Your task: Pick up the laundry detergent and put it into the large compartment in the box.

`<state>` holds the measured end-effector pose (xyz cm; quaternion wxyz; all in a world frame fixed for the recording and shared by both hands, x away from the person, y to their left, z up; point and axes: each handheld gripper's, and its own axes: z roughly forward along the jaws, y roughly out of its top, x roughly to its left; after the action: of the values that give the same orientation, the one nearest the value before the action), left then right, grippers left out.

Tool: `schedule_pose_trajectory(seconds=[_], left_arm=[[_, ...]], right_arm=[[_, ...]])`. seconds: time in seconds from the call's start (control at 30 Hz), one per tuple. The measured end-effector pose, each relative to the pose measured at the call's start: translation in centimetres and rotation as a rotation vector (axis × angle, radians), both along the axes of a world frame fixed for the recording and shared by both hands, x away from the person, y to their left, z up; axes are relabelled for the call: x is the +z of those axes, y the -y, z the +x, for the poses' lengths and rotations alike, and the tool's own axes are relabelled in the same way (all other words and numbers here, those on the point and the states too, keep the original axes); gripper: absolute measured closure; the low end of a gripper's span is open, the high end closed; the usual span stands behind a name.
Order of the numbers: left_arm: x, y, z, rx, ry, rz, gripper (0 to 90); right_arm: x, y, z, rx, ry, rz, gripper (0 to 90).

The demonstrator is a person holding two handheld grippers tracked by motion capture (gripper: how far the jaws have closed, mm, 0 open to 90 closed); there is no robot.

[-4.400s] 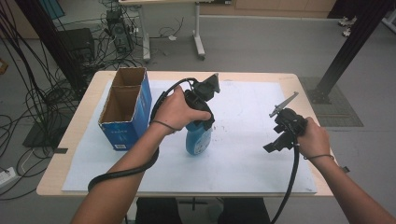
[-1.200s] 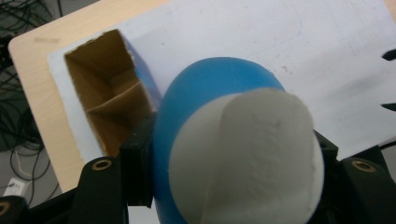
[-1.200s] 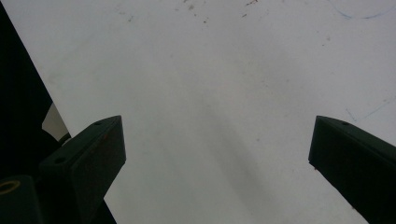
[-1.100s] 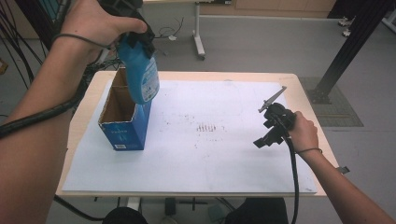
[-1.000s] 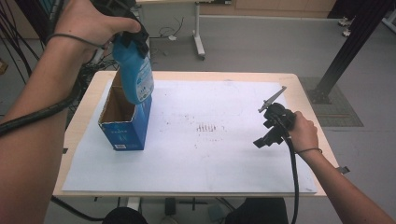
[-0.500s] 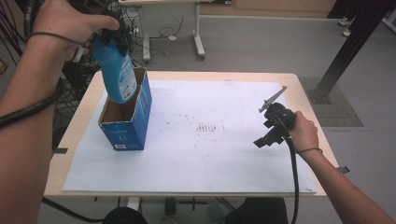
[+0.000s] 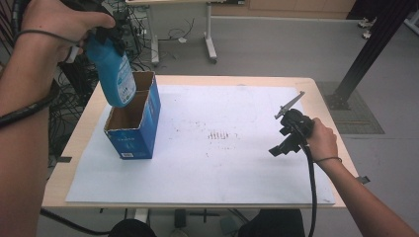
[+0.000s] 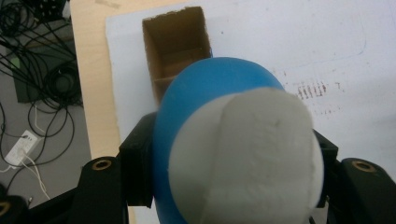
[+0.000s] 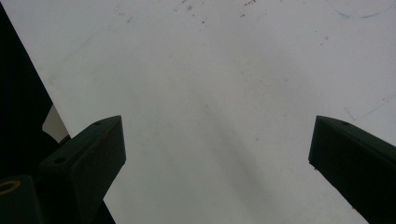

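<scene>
Blue plastic, the bottle (image 7: pixel 114 74) is hanging above the open cardboard box (image 7: pixel 132 129), clamped between the jaws of the left gripper (image 8: pixel 224 186), which are pressing on its sides near the white cap (image 8: pixel 247 158). In the high view the bottle's base is hovering just over the far end of the box, tilting a little, not yet inside. The step in hand looks like lowering the bottle into the box. To do it well, the person is likely needing to square the bottle upright over one compartment first, then bring it straight down so that the base is clearing the cardboard rim and the inner divider (image 8: pixel 175 79) seen in the left gripper view. Releasing only once the base is resting on the box floor should keep it from toppling.

Inside the box, two brown compartments are showing, and both are looking empty so far as the view reaches. What the bottle is holding I cannot tell.

Well to the right of the box, the right gripper (image 7: pixel 289 133) is idling just over the white sheet (image 7: pixel 222 168), its jaws standing wide apart with nothing between them.
</scene>
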<state>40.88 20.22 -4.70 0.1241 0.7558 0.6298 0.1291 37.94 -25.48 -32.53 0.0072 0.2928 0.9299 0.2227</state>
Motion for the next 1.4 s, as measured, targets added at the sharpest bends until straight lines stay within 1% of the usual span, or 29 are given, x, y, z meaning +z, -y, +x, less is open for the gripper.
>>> schedule_pose_trajectory(seconds=[0.1,0.13,0.23,0.27,0.37,0.53,0.6,0.63,0.8,0.9,0.97,1.0,1.1,1.4], left_arm=[[-0.3,-0.3,0.2,0.003,-0.013,0.007,37.7],[-0.4,-0.4,0.3,0.012,-0.016,0.006,37.8],[-0.8,-0.9,0.5,0.019,-0.021,0.008,37.7],[-1.1,-1.1,0.6,0.028,-0.024,0.001,37.8],[-1.3,-1.4,0.7,0.035,-0.021,-0.002,37.8],[-2.2,-1.9,1.3,0.048,-0.037,-0.006,37.7],[-2.4,-2.0,1.4,0.049,-0.042,-0.007,37.8],[-2.8,-2.1,1.6,0.054,-0.048,-0.008,37.7],[-3.4,-2.3,1.9,0.057,-0.055,-0.010,37.7],[-4.0,-2.4,2.1,0.060,-0.062,-0.016,37.8],[-4.2,-2.5,2.2,0.067,-0.056,-0.021,37.7],[-4.6,-2.6,2.3,0.070,-0.061,-0.028,37.7],[-4.9,-2.7,2.4,0.071,-0.064,-0.033,37.7],[-6.7,-2.9,3.0,0.077,-0.086,-0.035,37.7]], right_arm=[[0.0,0.1,0.0,-0.001,0.004,0.003,3.8],[0.0,0.1,0.0,-0.002,0.002,0.002,3.8],[0.0,0.2,0.0,0.000,0.004,0.003,3.8],[0.0,0.2,0.0,-0.004,0.001,0.004,3.8],[0.0,0.3,0.1,-0.002,0.003,-0.002,3.8],[0.0,0.2,0.1,-0.006,-0.003,0.001,3.8],[0.0,0.2,0.1,-0.004,-0.004,-0.001,3.8],[-0.1,0.2,0.2,-0.004,-0.003,0.000,3.8],[-0.1,0.1,0.2,-0.006,-0.006,0.000,3.8],[-0.2,0.1,0.2,-0.005,-0.006,-0.003,3.8],[-0.2,0.2,0.3,-0.009,-0.006,0.000,3.8],[-0.2,0.3,0.3,-0.009,-0.006,-0.002,3.8],[-0.3,0.3,0.3,-0.013,-0.009,-0.002,3.8],[-0.7,0.2,0.3,-0.013,-0.015,0.004,3.8]])
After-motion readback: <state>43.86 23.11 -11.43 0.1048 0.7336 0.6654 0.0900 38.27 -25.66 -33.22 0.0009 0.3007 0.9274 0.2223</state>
